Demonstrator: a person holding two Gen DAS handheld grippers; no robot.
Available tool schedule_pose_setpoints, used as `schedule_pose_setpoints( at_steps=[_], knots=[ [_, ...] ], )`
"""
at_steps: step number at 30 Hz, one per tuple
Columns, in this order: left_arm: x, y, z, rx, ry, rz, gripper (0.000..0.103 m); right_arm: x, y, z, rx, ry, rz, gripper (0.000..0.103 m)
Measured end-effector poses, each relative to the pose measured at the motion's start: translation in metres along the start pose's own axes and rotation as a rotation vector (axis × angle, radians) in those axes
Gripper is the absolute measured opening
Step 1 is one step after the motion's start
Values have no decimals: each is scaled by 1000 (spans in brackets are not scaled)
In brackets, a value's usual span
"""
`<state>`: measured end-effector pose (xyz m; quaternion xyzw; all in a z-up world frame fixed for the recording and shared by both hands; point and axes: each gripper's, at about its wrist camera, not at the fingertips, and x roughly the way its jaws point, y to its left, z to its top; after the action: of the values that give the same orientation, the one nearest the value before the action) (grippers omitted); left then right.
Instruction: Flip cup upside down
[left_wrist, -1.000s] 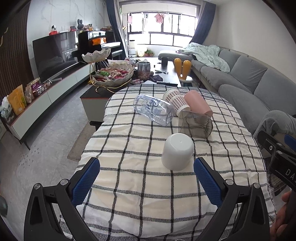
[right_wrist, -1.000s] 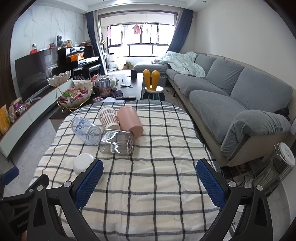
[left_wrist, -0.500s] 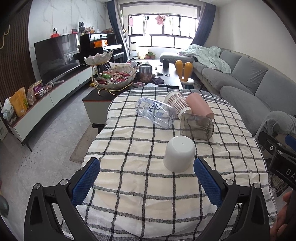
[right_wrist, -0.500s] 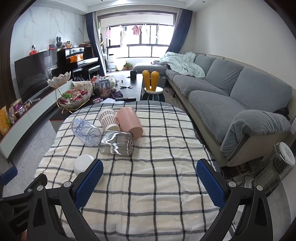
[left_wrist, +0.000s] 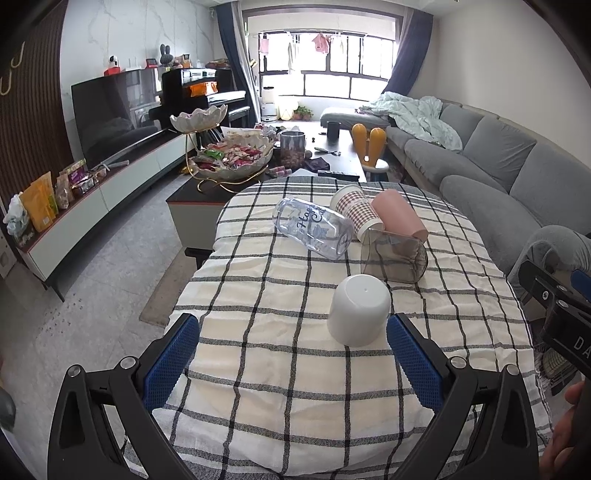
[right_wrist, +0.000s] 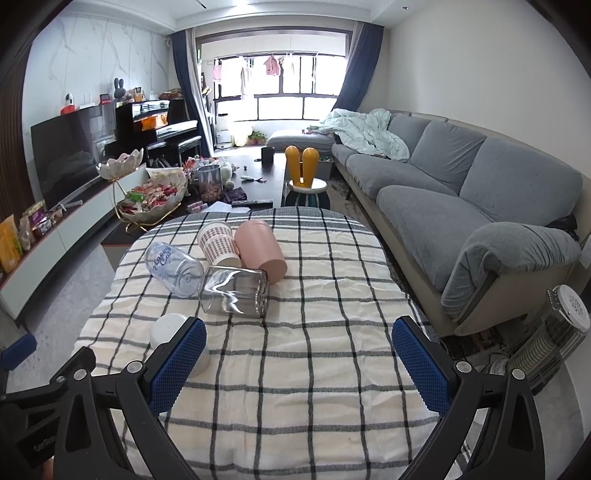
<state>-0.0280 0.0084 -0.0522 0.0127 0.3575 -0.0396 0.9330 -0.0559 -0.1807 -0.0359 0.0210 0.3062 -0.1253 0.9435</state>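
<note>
While both tongs gape empty, white cup inverted mid-cloth, bare checked tablecloth rightward to table edge.

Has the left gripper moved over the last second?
Yes. The left gripper drifted slightly left: the upside-down white plastic cup now sits nearer its right finger.

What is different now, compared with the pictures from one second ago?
Very little. The left gripper has drifted slightly, so the white cup sits a little more to the right in its view; nothing was taken hold of or let go. The white cup stays upside down, the four other cups stay on their sides, and both grippers stay open, the right gripper in place.
</note>
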Motion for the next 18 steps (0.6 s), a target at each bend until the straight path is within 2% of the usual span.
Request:
schedule_pose_setpoints(
  at_steps=[18],
  knots=[
    [-3,1,1,-5,-18,21,103,-5,1,0,-1,-11,4,101]
  ],
)
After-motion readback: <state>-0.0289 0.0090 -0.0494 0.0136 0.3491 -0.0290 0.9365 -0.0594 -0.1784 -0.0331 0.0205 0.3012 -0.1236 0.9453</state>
